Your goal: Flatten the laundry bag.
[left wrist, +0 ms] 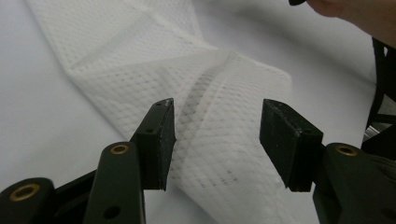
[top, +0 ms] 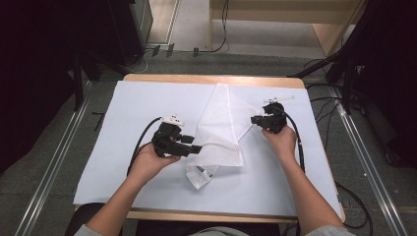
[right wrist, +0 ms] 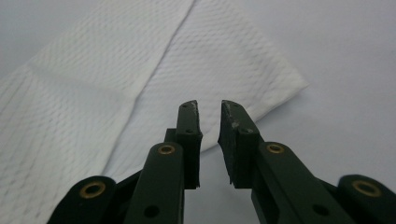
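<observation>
High view shows a white mesh cloth (top: 220, 132) lying folded on the white sheet (top: 137, 103) that covers the wooden counter (top: 206, 78). The cloth runs from a narrow point near the far edge of the counter down to a wider, bunched end near the person's side, roughly in the middle between the two hands.

At the left of that view, the left gripper (top: 194, 147) sits in the person's left hand (top: 147, 162), pointing sideways at the lower part of the cloth, its tips at the cloth's edge. In the left gripper view its jaws stand wide apart over the mesh, with the cloth lying flat beneath and between them; neither pad presses on the fabric.

The right gripper (top: 256, 120), held in the right hand (top: 280, 140), lies just beside the cloth's right-hand corner, pointing toward it. In the right gripper view the jaws are parted only by a narrow gap, and nothing is between them; the folded corner of the cloth (right wrist: 280, 79) lies on the sheet just past their tips. A black cable (top: 140, 142) trails from the left gripper back toward the person.
</observation>
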{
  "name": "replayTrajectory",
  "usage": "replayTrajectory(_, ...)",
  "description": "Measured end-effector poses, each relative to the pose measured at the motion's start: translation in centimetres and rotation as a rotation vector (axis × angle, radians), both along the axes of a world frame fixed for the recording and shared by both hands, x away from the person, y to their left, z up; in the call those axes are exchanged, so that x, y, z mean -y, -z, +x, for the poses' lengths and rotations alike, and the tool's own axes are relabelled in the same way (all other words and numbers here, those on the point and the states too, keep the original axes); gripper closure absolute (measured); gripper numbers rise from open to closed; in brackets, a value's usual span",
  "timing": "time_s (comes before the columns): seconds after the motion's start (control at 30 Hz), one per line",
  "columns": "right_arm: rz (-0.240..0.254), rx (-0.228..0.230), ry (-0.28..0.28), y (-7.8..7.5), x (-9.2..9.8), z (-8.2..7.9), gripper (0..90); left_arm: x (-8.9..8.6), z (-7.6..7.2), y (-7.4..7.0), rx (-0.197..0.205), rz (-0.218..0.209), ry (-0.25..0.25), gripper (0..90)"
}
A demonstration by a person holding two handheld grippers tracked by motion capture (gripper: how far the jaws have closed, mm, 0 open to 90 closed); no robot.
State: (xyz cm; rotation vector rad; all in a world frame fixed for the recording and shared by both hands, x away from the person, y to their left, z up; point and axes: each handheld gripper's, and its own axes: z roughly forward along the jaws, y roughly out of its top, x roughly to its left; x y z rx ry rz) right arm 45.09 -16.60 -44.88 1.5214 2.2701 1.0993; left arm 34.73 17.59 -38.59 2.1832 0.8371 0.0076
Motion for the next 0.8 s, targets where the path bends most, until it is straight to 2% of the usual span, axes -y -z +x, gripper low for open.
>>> replayTrajectory(0.07,0.011,-0.001,-0.027,-0.3,-0.6,-1.6,77.9,0.7,-0.3,-0.2,0.013,0.008,0.026,45.6)
replayTrajectory(0.2,0.023,0.011,-0.072,-0.7,-1.8,-3.1,76.9,0.8,0.1,0.3,0.002,0.024,0.020,45.4)
replayTrajectory(0.4,0.044,0.006,-0.108,-0.2,-3.7,-3.3,75.4,0.3,0.7,0.6,-0.007,0.020,-0.005,45.7)
replayTrajectory(0.63,0.029,-0.024,-0.134,0.9,-5.4,-3.2,73.6,-1.1,1.5,0.7,-0.010,0.011,-0.041,46.1)
replayTrajectory(0.7,0.009,-0.025,-0.145,1.4,-6.0,-3.1,72.7,-1.6,1.7,0.7,-0.010,0.007,-0.058,46.1)
replayTrajectory(0.8,-0.003,-0.033,-0.138,1.8,-6.3,-2.9,71.5,-2.0,1.8,0.7,-0.008,0.004,-0.070,46.2)
